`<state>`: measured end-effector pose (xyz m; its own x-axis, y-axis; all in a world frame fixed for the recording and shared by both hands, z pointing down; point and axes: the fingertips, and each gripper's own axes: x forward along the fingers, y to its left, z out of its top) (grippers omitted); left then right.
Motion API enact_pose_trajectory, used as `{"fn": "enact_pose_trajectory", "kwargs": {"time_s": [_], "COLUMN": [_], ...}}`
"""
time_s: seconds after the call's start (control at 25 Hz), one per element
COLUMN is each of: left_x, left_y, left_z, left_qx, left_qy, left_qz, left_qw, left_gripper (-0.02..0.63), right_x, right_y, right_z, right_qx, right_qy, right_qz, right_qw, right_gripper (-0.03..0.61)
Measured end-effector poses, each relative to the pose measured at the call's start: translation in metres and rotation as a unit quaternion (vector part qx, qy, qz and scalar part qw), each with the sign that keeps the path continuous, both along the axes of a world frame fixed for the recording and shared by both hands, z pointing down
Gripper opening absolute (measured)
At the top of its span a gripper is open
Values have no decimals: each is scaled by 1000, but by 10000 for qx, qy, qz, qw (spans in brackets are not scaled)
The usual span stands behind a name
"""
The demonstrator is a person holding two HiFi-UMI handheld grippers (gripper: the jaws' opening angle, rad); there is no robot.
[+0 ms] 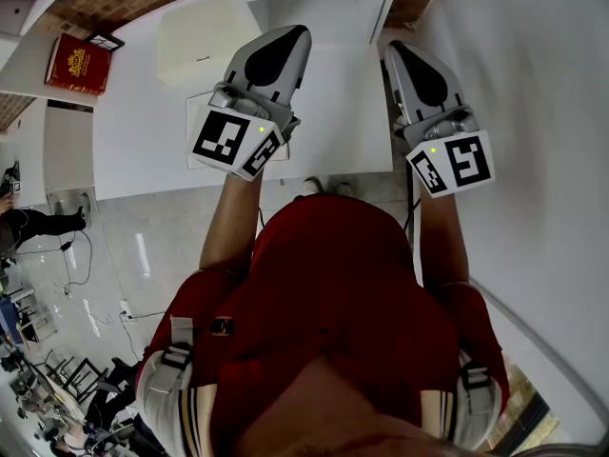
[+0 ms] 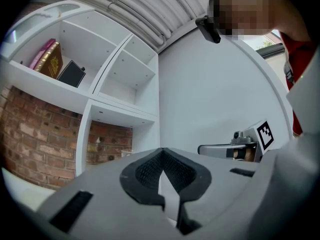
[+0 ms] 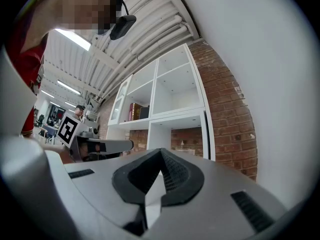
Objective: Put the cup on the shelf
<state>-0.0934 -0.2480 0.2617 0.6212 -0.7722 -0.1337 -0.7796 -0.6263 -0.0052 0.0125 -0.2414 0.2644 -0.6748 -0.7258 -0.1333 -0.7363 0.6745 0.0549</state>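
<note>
A small clear cup (image 2: pixel 127 153) stands low in the white shelf unit (image 2: pixel 116 105), in front of the brick back wall; the left gripper's body hides most of it. Both grippers are held up side by side, some way short of the shelf. My left gripper (image 2: pixel 162 175) is shut with nothing between its dark pads. My right gripper (image 3: pixel 159 178) is shut and empty too. In the head view the left gripper (image 1: pixel 284 44) and the right gripper (image 1: pixel 407 57) point away from the person over a white table (image 1: pixel 343 112). The shelf unit (image 3: pixel 176 109) also shows in the right gripper view.
Red books (image 2: pixel 49 59) and a dark frame (image 2: pixel 71 74) sit in an upper shelf compartment; the neighbouring compartments look bare. A red book (image 1: pixel 78 63) lies at the head view's upper left. A white wall (image 2: pixel 220 94) runs along the right. The person's red shirt (image 1: pixel 333 293) fills the lower head view.
</note>
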Motion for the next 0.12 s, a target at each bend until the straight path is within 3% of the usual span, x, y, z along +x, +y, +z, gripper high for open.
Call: {"fn": "enact_pose_trajectory", "kwargs": {"time_s": [0.12], "left_x": [-1], "left_y": [1], "left_z": [-1], "left_qx": [-1], "left_qy": [2], "left_qz": [-3], "left_qw": [10000], "left_gripper": [6], "right_x": [-1], "right_y": [1], "right_z": [-1], "right_qx": [3], "right_qy": [9], "right_qz": [3], "right_qw": [10000], "right_gripper": [-3]}}
